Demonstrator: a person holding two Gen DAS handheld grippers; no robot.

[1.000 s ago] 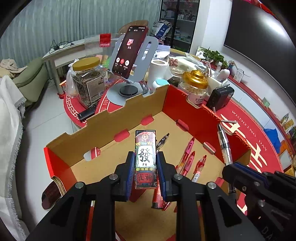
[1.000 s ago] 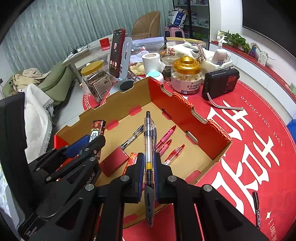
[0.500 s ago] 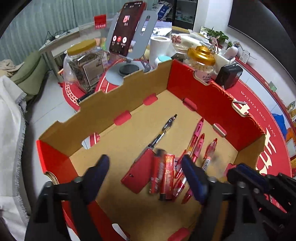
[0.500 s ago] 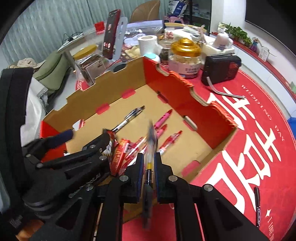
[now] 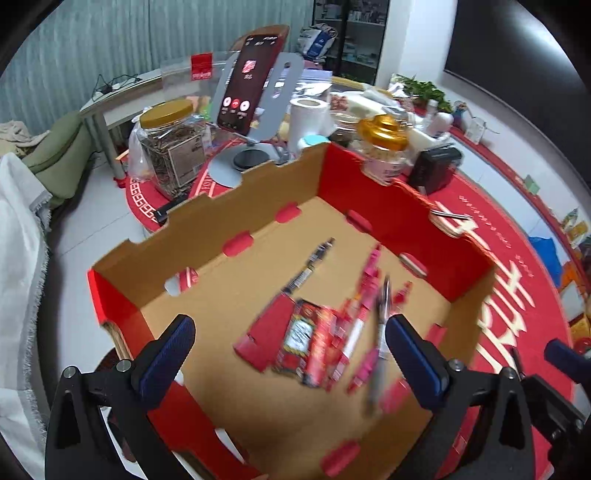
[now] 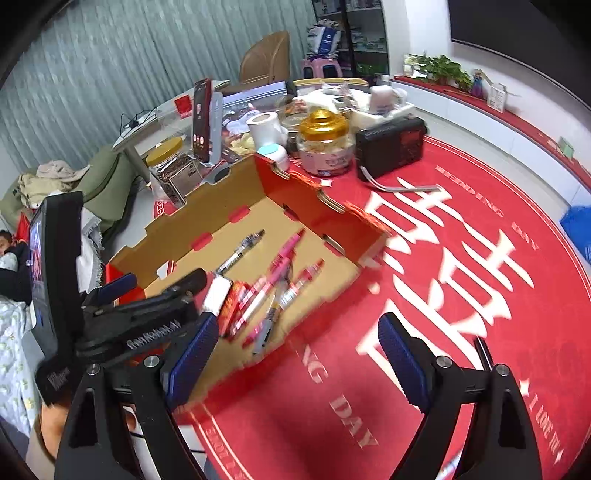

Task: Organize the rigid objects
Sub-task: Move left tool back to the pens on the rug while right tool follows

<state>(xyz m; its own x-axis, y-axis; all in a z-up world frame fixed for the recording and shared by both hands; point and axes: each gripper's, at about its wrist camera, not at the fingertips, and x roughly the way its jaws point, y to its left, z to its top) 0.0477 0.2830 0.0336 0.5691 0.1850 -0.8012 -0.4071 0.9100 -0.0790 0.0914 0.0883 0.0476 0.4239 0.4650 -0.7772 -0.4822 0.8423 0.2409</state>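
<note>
Desk: round, red cloth (image 6: 424, 295) printed with white characters.
Box (image 5: 229, 206): corrugated cardboard, red-lined, ahead of left jaws; holds slim pens (image 5: 365, 288), flat red packs (image 5: 303, 336).
Left gripper (image 5: 288, 354): jaws just opened, released, empty.
Right gripper (image 6: 295, 354): jaws just opened, released, over cloth beside box.

**A curtained room with a pale floor**

Grey-green pleated curtains (image 6: 110, 55) fill the upper left. A tan chair (image 6: 266, 59) stands at top centre beside glass-fronted shelves (image 6: 354, 33). A dark screen (image 5: 517, 48) covers the upper right wall. Pale floor tiles (image 5: 85, 221) show at left.
</note>
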